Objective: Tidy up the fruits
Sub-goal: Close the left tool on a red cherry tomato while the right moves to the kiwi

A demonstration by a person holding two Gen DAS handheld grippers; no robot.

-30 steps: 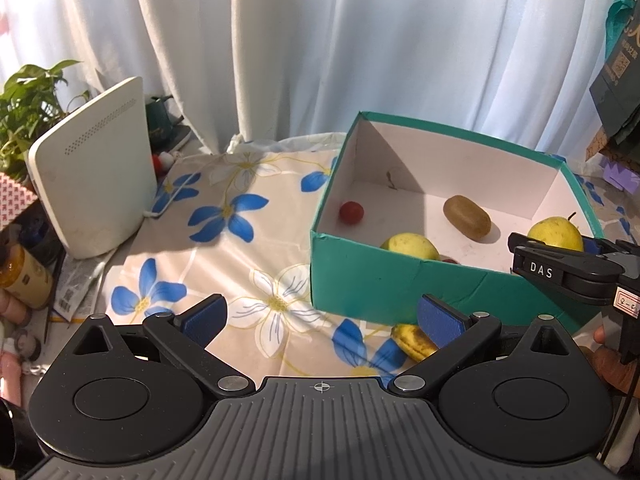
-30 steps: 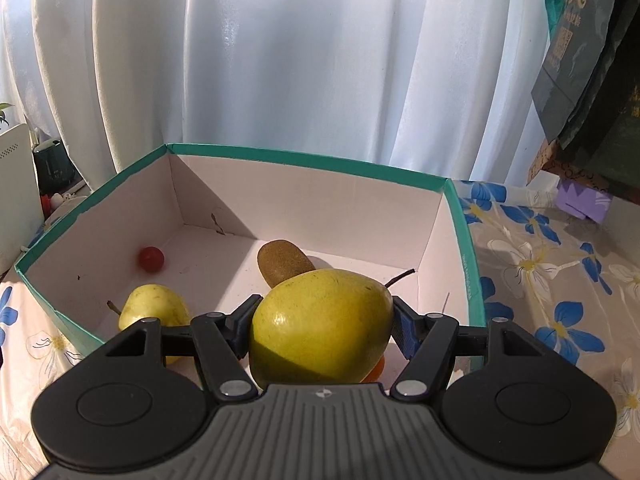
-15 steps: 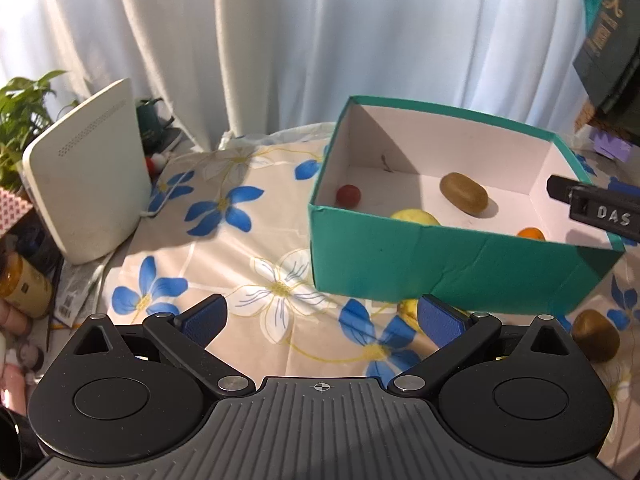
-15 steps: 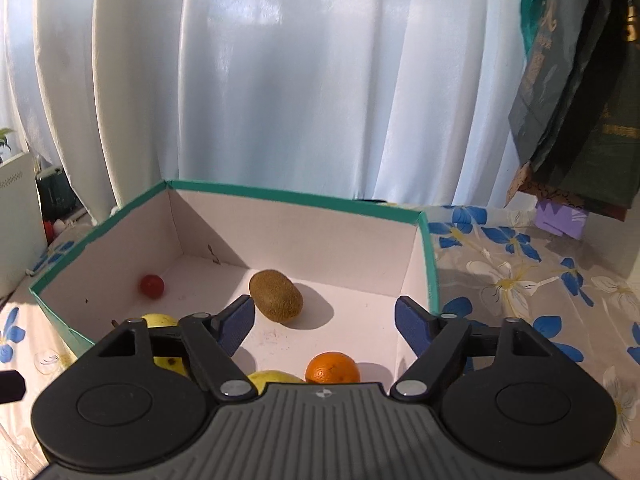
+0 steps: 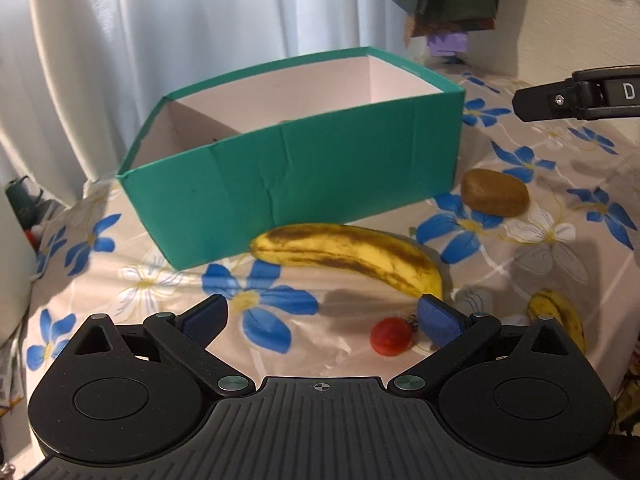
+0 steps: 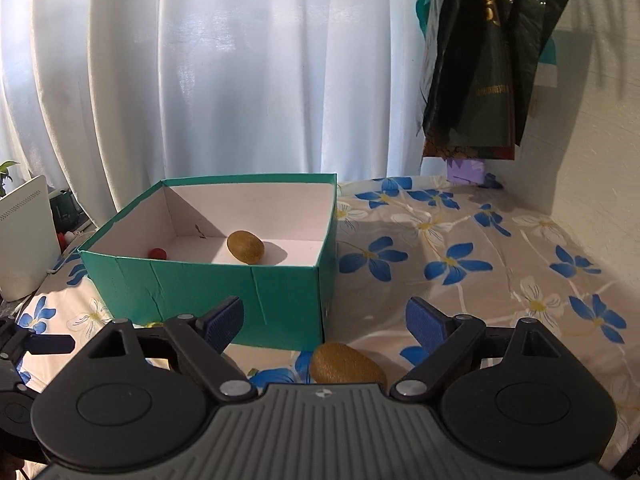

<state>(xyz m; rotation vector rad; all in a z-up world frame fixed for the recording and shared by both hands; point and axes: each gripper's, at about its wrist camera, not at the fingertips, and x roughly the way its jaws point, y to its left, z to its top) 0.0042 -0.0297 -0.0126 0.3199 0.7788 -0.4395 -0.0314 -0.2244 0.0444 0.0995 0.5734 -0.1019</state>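
Yellow banana (image 5: 352, 254) lies crosswise on the tabletop against the teal box (image 5: 304, 184), just ahead of our wide, empty left gripper (image 5: 320, 320); our right gripper (image 6: 324, 322), jaws just opened, empty, hovers over a kiwi (image 6: 346, 364).

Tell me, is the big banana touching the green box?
Cannot tell. In the left wrist view the banana lies right in front of the green box, and its left tip overlaps the box's bottom edge, so contact or a gap is hidden.
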